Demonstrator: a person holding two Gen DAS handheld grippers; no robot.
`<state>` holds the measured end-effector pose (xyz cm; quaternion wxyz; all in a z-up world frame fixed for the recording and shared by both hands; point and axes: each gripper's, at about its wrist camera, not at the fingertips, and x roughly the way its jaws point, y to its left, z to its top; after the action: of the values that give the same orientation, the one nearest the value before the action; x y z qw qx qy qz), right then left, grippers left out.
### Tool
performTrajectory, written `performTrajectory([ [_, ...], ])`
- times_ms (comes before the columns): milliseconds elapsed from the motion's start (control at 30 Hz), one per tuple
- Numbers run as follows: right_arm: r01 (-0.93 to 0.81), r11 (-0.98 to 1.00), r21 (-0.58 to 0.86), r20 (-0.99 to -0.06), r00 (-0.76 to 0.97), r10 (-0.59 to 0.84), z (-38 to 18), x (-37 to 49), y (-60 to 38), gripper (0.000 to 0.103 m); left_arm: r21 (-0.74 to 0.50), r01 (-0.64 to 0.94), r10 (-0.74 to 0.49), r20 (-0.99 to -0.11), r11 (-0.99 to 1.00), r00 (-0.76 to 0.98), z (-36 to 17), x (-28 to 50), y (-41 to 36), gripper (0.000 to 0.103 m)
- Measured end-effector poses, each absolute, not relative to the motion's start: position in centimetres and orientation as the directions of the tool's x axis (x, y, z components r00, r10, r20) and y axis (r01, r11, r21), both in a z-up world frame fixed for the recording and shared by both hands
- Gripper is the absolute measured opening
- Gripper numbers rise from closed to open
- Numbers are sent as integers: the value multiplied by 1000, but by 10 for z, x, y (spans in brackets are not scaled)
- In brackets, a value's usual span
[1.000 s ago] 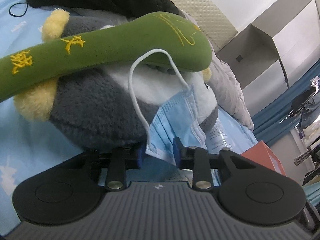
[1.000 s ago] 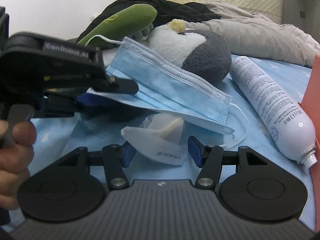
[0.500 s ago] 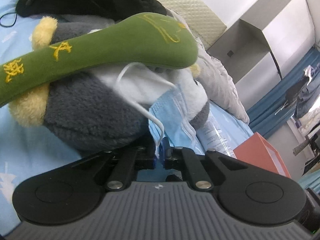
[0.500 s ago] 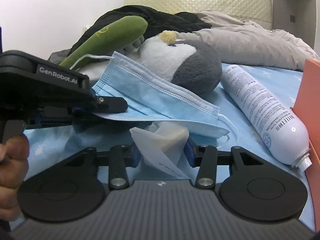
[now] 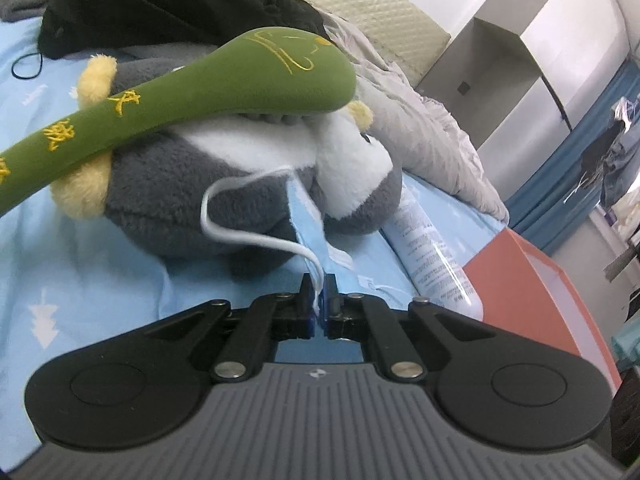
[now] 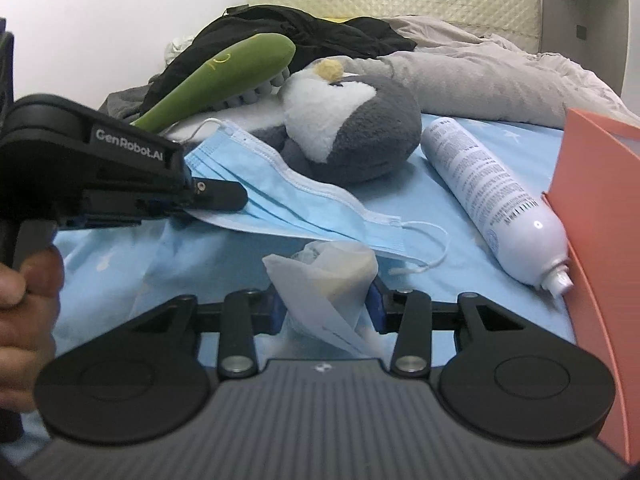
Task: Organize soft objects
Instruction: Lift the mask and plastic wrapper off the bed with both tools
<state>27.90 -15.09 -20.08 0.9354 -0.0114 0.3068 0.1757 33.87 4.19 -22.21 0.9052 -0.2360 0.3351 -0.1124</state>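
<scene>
Biggest change: my left gripper [image 5: 319, 296], wide open around the mask edge a second ago, is now clamped shut on the blue face mask [image 6: 288, 196], pinching its edge and ear loop, and the mask hangs stretched off the bed [image 6: 472, 216] in front of the penguin plush [image 6: 352, 128]. So I judge the mask grab done and the lift starting. My right gripper [image 6: 326, 308] has closed in too: a second ago its fingers stood apart around the white wrapper [image 6: 324, 280], now they press both sides of it, holding it just above the bed. Both small soft items look secured, so moving them off comes next, probably. The green plush paddle [image 5: 200, 92] lies on the penguin as before. The right wrist view shows the mask's whole span, its free loop dangling near the white spray bottle [image 6: 492, 200], and the left gripper's side. The left wrist view shows only a thin mask edge, but confirms the pinch directly, plus the orange box [image 5: 536, 292].
</scene>
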Motion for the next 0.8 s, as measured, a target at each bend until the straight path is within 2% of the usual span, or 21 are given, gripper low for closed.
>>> performTrajectory([
  [267, -320, 942, 100, -592, 742, 315, -190, 248, -166, 43, -426, 50, -316, -582, 903, 749, -209, 304, 31, 4],
  [800, -235, 962, 142, -615, 740, 272, -155, 186, -211, 43, -356, 30, -257, -613, 934, 747, -170, 222, 2, 3],
])
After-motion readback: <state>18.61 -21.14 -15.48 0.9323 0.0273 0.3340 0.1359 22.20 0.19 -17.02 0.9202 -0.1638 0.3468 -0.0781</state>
